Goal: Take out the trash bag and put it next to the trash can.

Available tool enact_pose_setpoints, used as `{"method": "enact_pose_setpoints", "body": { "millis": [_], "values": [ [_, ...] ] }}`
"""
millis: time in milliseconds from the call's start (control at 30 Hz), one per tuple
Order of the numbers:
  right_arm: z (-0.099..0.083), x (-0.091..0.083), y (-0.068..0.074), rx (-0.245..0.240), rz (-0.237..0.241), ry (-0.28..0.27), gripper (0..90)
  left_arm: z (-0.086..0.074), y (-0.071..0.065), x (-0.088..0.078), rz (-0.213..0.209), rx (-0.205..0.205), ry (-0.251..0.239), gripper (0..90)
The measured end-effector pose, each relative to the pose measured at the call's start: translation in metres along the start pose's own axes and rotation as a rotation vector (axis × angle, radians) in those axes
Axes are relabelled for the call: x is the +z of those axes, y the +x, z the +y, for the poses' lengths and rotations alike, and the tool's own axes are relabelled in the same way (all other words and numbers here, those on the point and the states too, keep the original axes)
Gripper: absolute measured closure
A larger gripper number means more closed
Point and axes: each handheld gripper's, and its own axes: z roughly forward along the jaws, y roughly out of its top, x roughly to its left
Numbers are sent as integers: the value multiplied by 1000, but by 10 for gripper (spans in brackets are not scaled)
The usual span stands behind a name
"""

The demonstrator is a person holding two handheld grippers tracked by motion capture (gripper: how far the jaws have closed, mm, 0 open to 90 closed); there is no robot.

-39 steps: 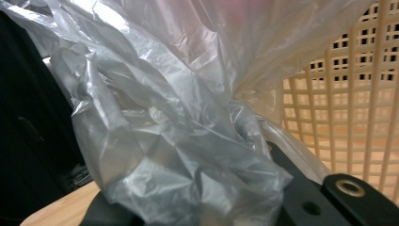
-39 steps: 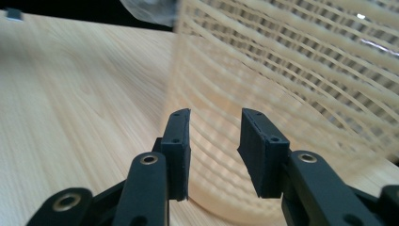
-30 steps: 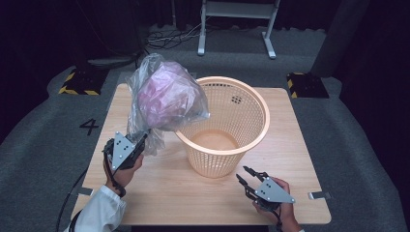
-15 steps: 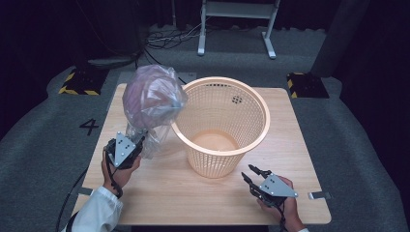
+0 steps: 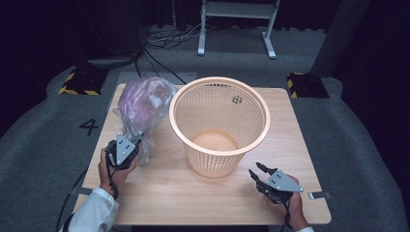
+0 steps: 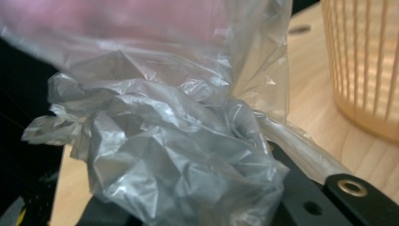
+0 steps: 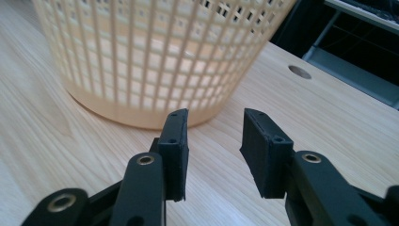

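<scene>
High view: we see left gripper [image 5: 126, 149] pinching gathered neck of clear bag [image 5: 143, 105], likely so pink contents stay bundled; bag rests on table [image 5: 169, 198] just beside empty basket [image 5: 218, 123]. Right gripper [image 5: 261, 175] idles near basket base, jaws apart.

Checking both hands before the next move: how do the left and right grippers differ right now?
The left gripper is shut on the clear plastic bag, crumpled film bunched over its jaws; the right gripper is open and empty. The left sits beside the basket's left, against the bag; the right rests near the table's front right, jaws pointing toward the basket base without touching it. Both are hand-held low over the table.
</scene>
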Motion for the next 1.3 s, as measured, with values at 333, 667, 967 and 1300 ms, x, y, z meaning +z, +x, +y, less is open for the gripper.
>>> {"method": "enact_pose_setpoints", "body": {
  "millis": [333,667,967,1300],
  "values": [
    [-13,0,-15,48,-23,41,607,-18,-3,14,-95,-26,155,516],
    [-16,1,-21,60,-27,77,563,-15,7,1,-139,-86,309,166],
    [-17,3,-26,72,-30,105,527,-38,3,0,-175,-197,527,211],
    [-22,3,-34,115,0,131,483,-53,-3,-17,-214,-236,444,207]
  ]
}}
